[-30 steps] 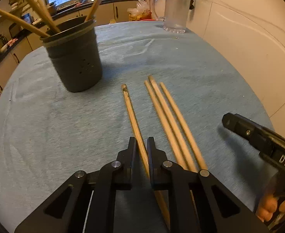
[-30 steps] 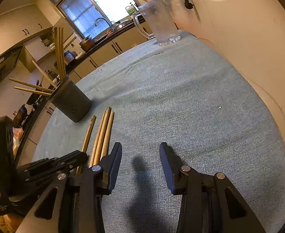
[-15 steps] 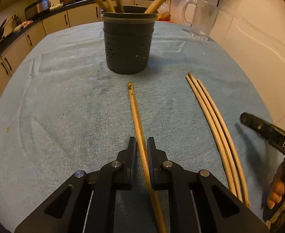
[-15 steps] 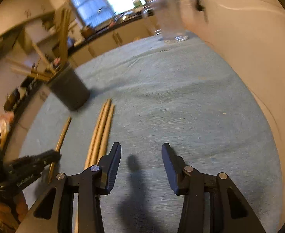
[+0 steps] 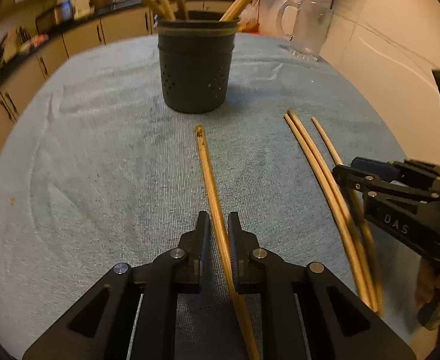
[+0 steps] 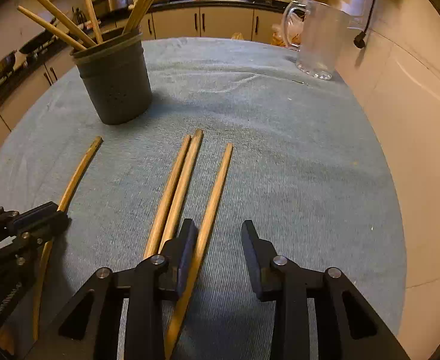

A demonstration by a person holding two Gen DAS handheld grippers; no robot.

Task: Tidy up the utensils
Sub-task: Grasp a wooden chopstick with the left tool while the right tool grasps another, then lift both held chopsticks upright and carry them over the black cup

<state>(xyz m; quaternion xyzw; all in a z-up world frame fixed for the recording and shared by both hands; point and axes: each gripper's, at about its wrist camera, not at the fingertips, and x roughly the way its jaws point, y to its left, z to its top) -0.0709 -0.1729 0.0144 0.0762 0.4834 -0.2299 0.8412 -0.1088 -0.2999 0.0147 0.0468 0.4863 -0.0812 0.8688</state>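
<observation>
The left hand-held gripper pinches one chopstick lying mid-worktop. The right hand-held gripper is closing, spread, around the rightmost chopstick of three. The utensil holder stands toward the far edge.

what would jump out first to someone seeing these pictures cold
Probably the four wooden chopsticks lying on the blue-grey cloth: a lone chopstick sits between the nearly shut fingers of the left gripper, and three more lie to its right, the rightmost one between the closing jaws of the right gripper. Behind them stands the dark holder, already bristling with chopsticks.
</observation>
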